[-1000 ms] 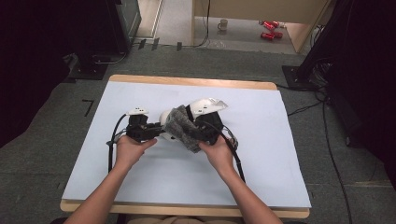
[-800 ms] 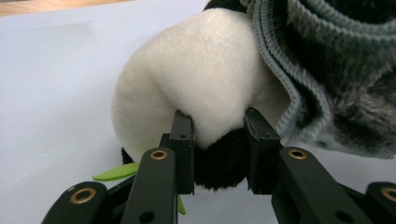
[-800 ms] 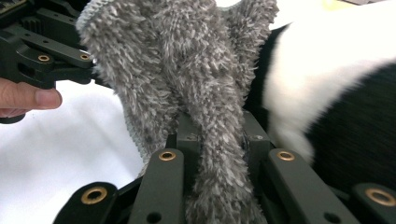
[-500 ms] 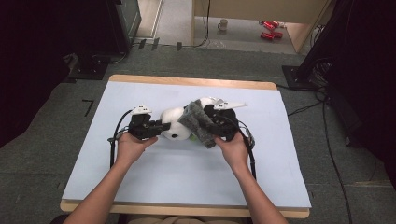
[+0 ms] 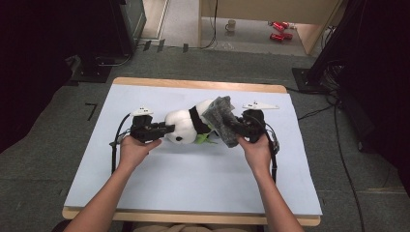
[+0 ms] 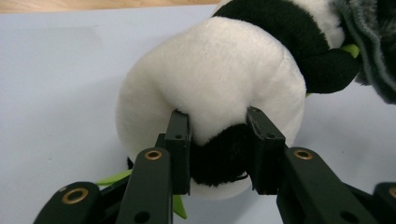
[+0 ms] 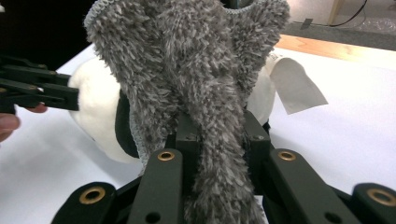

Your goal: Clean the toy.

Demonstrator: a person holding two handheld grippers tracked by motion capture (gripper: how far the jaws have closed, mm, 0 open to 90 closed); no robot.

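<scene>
One panda plush (image 5: 186, 126) — one grey sock (image 5: 223, 120)

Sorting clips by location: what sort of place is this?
Probably a lab or workshop recording station, not a home: a wooden board with a pale blue top sits on grey carpet flooring, black equipment stands flank it, and loose black cables trail across the floor.

Even overhead light, dark surroundings, slightly soft focus.
</scene>
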